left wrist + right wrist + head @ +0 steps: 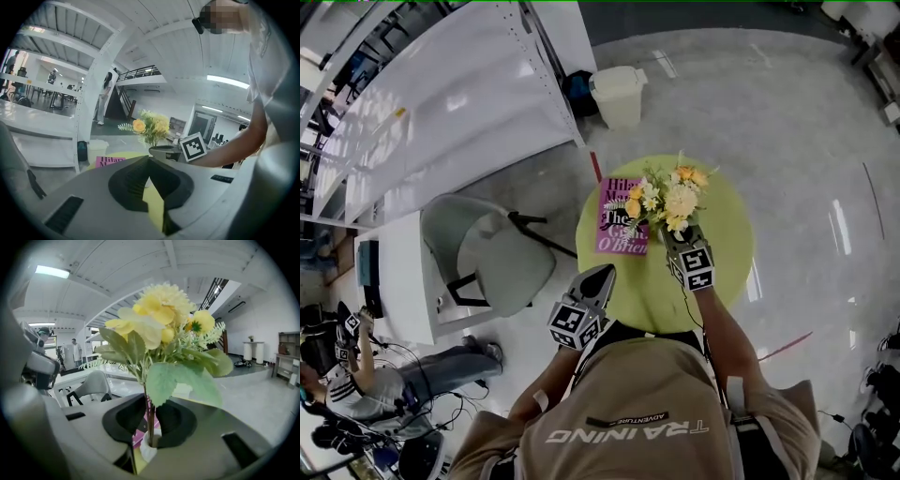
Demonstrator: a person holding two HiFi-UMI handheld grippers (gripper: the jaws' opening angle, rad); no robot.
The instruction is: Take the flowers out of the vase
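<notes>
A bunch of yellow and cream flowers [670, 199] stands in a small white vase [146, 452] on a round yellow-green table [727, 258]. My right gripper [673, 234] is at the near side of the bunch. In the right gripper view its dark pads close on the thin stems [149, 420] just above the vase mouth, with the blooms [154, 324] towering above. My left gripper [602, 274] hovers at the table's near left edge, jaws together and holding nothing. The left gripper view shows the flowers [150, 125] ahead, with the right gripper's marker cube [193, 146] beside them.
A pink book [622, 220] lies on the table left of the vase. A grey-white chair [492, 258] stands to the left, by a long white counter [441, 103]. A white bin [619, 94] sits on the floor beyond. A person [356, 375] sits at lower left.
</notes>
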